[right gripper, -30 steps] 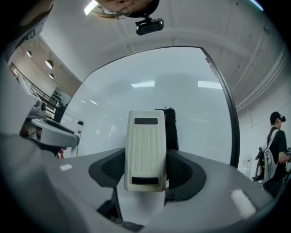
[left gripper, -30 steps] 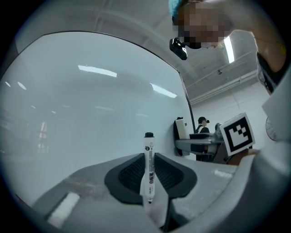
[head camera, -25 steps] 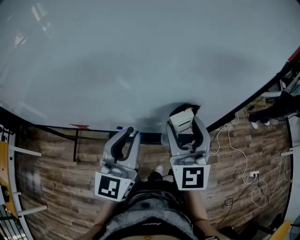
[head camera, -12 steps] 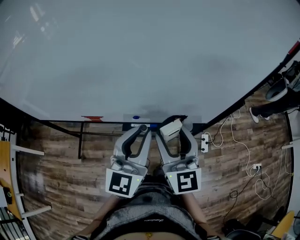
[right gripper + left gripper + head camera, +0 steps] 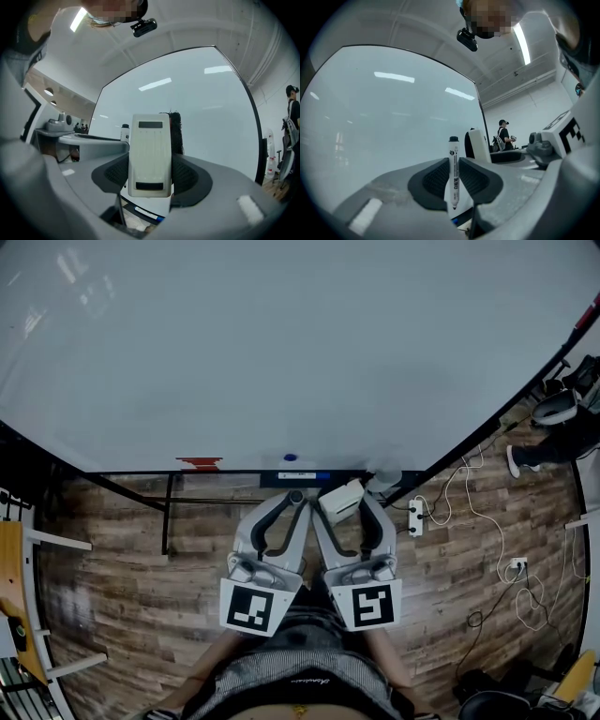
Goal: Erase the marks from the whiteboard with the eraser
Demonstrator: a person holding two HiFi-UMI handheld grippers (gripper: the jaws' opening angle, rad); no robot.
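The whiteboard (image 5: 281, 352) fills the upper head view, and I see no marks on it. My right gripper (image 5: 345, 499) is shut on a white eraser (image 5: 341, 496) with a black felt side, held just below the board's bottom edge. In the right gripper view the eraser (image 5: 150, 154) stands upright between the jaws, with the board (image 5: 206, 103) beyond it. My left gripper (image 5: 292, 498) is shut on a white marker (image 5: 453, 176) with a black cap, which stands upright in the left gripper view. Both grippers sit side by side, close to my body.
A tray along the board's bottom edge holds a red object (image 5: 199, 463) and a blue-capped marker (image 5: 291, 457). Black stand legs (image 5: 167, 512) and white cables with a power strip (image 5: 415, 517) lie on the wooden floor. A person (image 5: 504, 135) stands far off to the right.
Both grippers have pulled down and back from the board towards my body and drawn closer together. The eraser has left the board's surface and now hangs below its lower edge.
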